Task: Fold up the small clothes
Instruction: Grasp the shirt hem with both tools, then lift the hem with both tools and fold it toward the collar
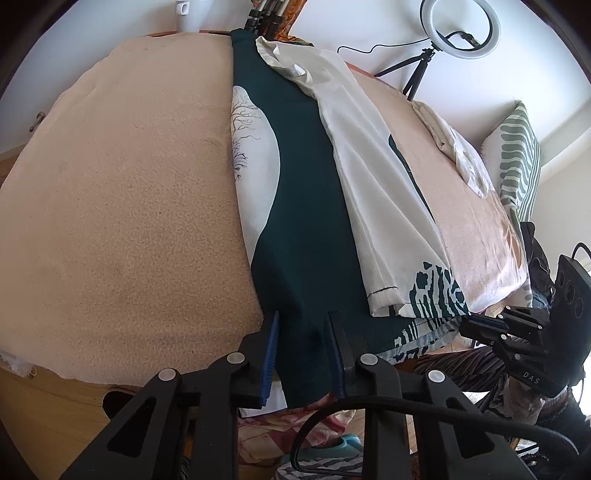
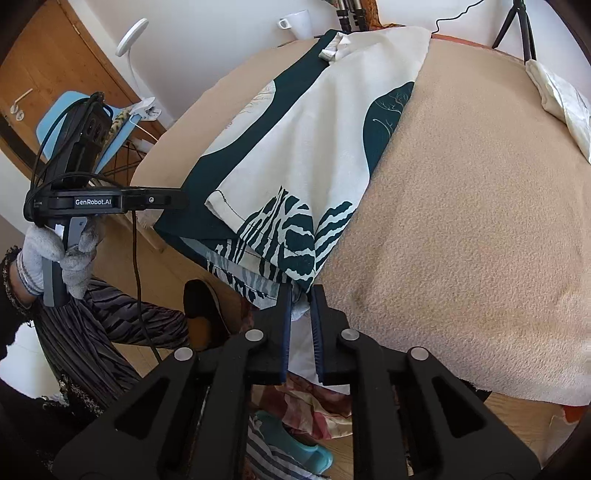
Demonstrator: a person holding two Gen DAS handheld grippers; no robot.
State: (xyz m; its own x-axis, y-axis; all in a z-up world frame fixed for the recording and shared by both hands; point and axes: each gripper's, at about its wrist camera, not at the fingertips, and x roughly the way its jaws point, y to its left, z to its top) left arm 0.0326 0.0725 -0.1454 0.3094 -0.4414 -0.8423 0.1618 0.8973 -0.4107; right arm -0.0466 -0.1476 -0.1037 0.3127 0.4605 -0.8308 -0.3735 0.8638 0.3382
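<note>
Green-and-cream garment (image 1: 306, 221) on table edge, left gripper (image 1: 303, 317) spread astride hem, right gripper (image 2: 300, 291) pinching corner.

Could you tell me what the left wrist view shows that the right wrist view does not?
Only the left wrist view shows the ring light and striped pillow. Only the right wrist view shows the gloved left hand, blue chair and wooden door. Both show the dark green and cream garment on the beige cloth, and a white mug.
</note>
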